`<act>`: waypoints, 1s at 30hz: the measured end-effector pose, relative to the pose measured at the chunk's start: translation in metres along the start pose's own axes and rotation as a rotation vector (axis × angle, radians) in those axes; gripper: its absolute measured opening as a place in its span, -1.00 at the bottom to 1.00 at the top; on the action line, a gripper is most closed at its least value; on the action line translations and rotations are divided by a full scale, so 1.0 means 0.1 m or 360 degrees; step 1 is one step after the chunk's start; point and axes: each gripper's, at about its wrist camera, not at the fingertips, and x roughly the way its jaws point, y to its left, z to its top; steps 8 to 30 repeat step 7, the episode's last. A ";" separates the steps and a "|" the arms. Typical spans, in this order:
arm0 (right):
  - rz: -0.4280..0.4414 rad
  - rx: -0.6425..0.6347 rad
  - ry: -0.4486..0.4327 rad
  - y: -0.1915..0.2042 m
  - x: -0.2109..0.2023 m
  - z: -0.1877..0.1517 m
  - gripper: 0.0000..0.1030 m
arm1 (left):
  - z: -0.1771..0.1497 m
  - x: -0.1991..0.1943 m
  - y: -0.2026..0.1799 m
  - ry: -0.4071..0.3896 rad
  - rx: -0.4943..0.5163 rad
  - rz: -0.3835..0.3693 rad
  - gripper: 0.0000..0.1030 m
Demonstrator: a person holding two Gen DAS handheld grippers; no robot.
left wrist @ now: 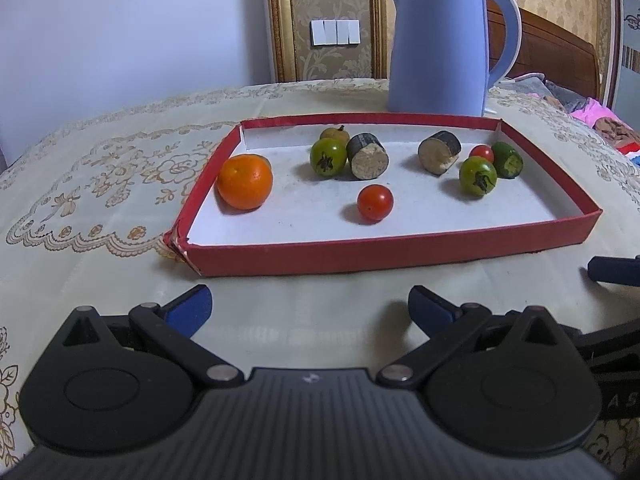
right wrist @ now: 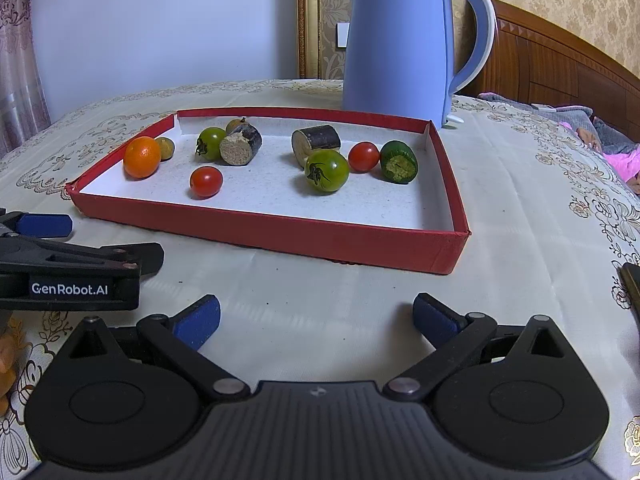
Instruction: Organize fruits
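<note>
A shallow red tray (left wrist: 400, 246) (right wrist: 280, 232) with a white floor lies on the table. In it are an orange (left wrist: 245, 181) (right wrist: 141, 157), two red tomatoes (left wrist: 375, 202) (right wrist: 206, 182), two green tomatoes (left wrist: 328, 157) (right wrist: 326, 170), two dark sugarcane pieces (left wrist: 367, 157) (right wrist: 241, 145), a cut cucumber piece (left wrist: 507, 160) (right wrist: 398, 161) and small brownish fruits (left wrist: 334, 133) (right wrist: 165, 148). My left gripper (left wrist: 310, 310) and right gripper (right wrist: 316, 320) are open and empty, on the near side of the tray. The left gripper also shows at the left edge of the right wrist view (right wrist: 40, 226).
A blue electric kettle (left wrist: 440, 40) (right wrist: 396, 40) stands behind the tray. The table has a cream embroidered cloth (left wrist: 100, 168) (right wrist: 540, 184). A wooden headboard and bedding are at the right, beyond the table edge.
</note>
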 end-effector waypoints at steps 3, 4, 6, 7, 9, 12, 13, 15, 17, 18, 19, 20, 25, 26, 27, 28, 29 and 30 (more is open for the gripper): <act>0.0000 0.0000 0.0000 0.00 0.00 0.00 1.00 | -0.02 -0.04 -0.01 -0.0042 0.0014 0.0004 1.00; 0.0000 0.0000 0.0000 0.00 0.00 0.00 1.00 | -0.02 -0.05 -0.01 -0.0063 0.0015 0.0011 1.00; 0.0000 0.0000 0.0000 0.00 0.00 0.00 1.00 | -0.03 -0.08 0.00 -0.0090 0.0006 0.0014 1.00; 0.0000 0.0000 0.0000 0.00 0.00 0.00 1.00 | -0.03 -0.08 0.01 -0.0085 0.0000 -0.0007 1.00; 0.0000 0.0000 0.0000 0.00 0.00 0.00 1.00 | -0.03 -0.08 0.01 -0.0085 0.0000 -0.0007 1.00; 0.0000 0.0000 0.0000 0.00 0.00 0.00 1.00 | -0.03 -0.08 0.01 -0.0085 0.0000 -0.0007 1.00; 0.0000 0.0000 0.0000 0.00 0.00 0.00 1.00 | -0.03 -0.08 0.01 -0.0085 0.0000 -0.0007 1.00; 0.0000 0.0000 0.0000 0.00 0.00 0.00 1.00 | -0.03 -0.08 0.01 -0.0085 0.0000 -0.0007 1.00; 0.0000 0.0000 0.0000 0.00 0.00 0.00 1.00 | -0.03 -0.08 0.01 -0.0085 0.0000 -0.0007 1.00; 0.0000 0.0000 0.0000 0.00 0.00 0.00 1.00 | -0.03 -0.08 0.01 -0.0085 0.0000 -0.0007 1.00; 0.0000 0.0000 0.0000 0.00 0.00 0.00 1.00 | -0.03 -0.08 0.01 -0.0085 0.0000 -0.0007 1.00; 0.0000 0.0000 0.0000 0.00 0.00 0.00 1.00 | -0.03 -0.08 0.01 -0.0085 0.0000 -0.0007 1.00; 0.0000 0.0000 0.0000 0.00 0.00 0.00 1.00 | -0.03 -0.08 0.01 -0.0085 0.0000 -0.0007 1.00; 0.0000 0.0000 0.0000 0.00 0.00 0.00 1.00 | -0.03 -0.08 0.01 -0.0085 0.0000 -0.0007 1.00; 0.0000 0.0000 0.0000 0.00 0.00 0.00 1.00 | -0.03 -0.08 0.01 -0.0085 0.0000 -0.0007 1.00; 0.0000 0.0000 0.0000 0.00 0.00 0.00 1.00 | -0.03 -0.08 0.01 -0.0085 0.0000 -0.0007 1.00; 0.0000 0.0000 0.0000 0.00 0.00 0.00 1.00 | -0.03 -0.08 0.01 -0.0085 0.0000 -0.0007 1.00; 0.0000 0.0000 0.0000 0.00 0.00 0.00 1.00 | -0.03 -0.08 0.01 -0.0085 0.0000 -0.0007 1.00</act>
